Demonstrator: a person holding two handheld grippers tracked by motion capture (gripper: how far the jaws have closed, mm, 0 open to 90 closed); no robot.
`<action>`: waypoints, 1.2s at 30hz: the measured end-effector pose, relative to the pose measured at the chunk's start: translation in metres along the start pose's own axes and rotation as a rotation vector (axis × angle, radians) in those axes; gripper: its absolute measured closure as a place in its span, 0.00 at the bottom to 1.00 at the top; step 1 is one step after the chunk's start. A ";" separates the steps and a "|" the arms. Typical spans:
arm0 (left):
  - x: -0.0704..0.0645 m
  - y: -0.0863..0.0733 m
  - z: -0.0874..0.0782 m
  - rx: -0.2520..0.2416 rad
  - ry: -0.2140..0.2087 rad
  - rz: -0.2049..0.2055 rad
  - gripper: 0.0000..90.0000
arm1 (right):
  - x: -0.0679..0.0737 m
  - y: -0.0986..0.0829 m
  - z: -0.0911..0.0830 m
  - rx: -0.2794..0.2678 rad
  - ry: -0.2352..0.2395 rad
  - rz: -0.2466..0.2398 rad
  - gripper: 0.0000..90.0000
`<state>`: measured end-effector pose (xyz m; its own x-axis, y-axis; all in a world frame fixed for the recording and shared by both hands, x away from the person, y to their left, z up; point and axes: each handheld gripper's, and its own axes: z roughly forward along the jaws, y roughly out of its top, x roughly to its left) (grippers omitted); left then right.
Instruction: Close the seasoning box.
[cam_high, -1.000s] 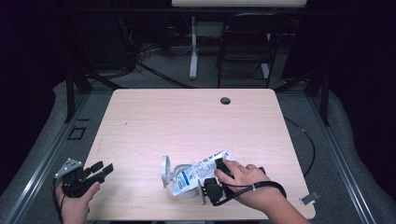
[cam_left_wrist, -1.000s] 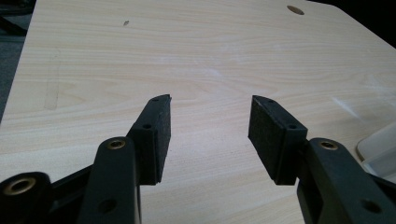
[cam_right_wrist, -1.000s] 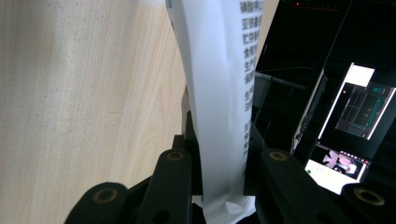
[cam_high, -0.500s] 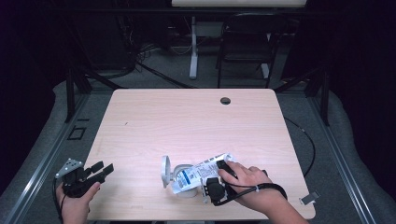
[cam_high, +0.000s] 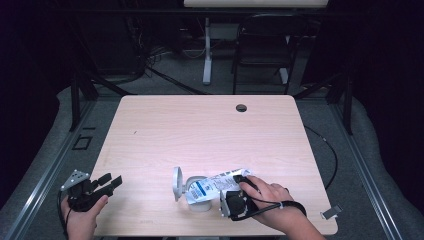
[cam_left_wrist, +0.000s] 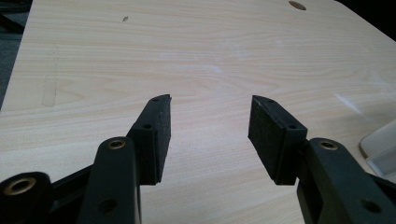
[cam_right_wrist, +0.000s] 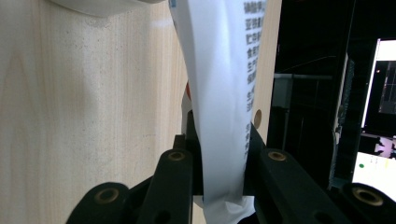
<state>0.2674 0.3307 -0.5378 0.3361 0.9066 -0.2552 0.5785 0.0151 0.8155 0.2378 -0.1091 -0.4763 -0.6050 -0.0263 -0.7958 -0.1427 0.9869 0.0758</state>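
A white printed packet (cam_high: 215, 184) with a blue label lies tilted over a white tub (cam_high: 200, 205) near the table's front edge. The tub's round lid (cam_high: 177, 183) stands open at its left. My right gripper (cam_high: 239, 186) is shut on the packet's right end. In the right gripper view the packet (cam_right_wrist: 219, 70) runs up from between the shut right gripper (cam_right_wrist: 219, 137) toward the tub's rim (cam_right_wrist: 102, 5). My left gripper (cam_high: 109, 182) hovers at the table's front left corner. It is open (cam_left_wrist: 210, 105), with bare wood between its pads.
The light wooden table (cam_high: 200, 130) has a round cable hole (cam_high: 241, 107) near its far edge. A clear container edge (cam_left_wrist: 380, 144) shows at the right of the left gripper view. A black chair (cam_high: 260, 50) and cables stand beyond the table.
My right hand and the packet have shifted slightly toward the table's near edge. The left gripper has not moved.
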 end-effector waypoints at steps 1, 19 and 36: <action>0.000 0.000 0.000 0.001 -0.001 0.000 0.55 | 0.000 0.000 -0.001 0.010 -0.002 0.000 0.89; 0.001 0.000 -0.001 -0.003 0.004 -0.006 0.55 | 0.006 -0.009 0.006 -0.082 0.017 0.148 0.91; 0.001 -0.001 0.001 0.002 0.004 -0.003 0.55 | 0.012 -0.017 0.003 -0.133 0.050 0.276 0.92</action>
<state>0.2677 0.3314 -0.5390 0.3313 0.9082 -0.2556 0.5812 0.0170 0.8136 0.2354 -0.1253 -0.4890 -0.6727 0.2288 -0.7036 -0.0671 0.9282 0.3660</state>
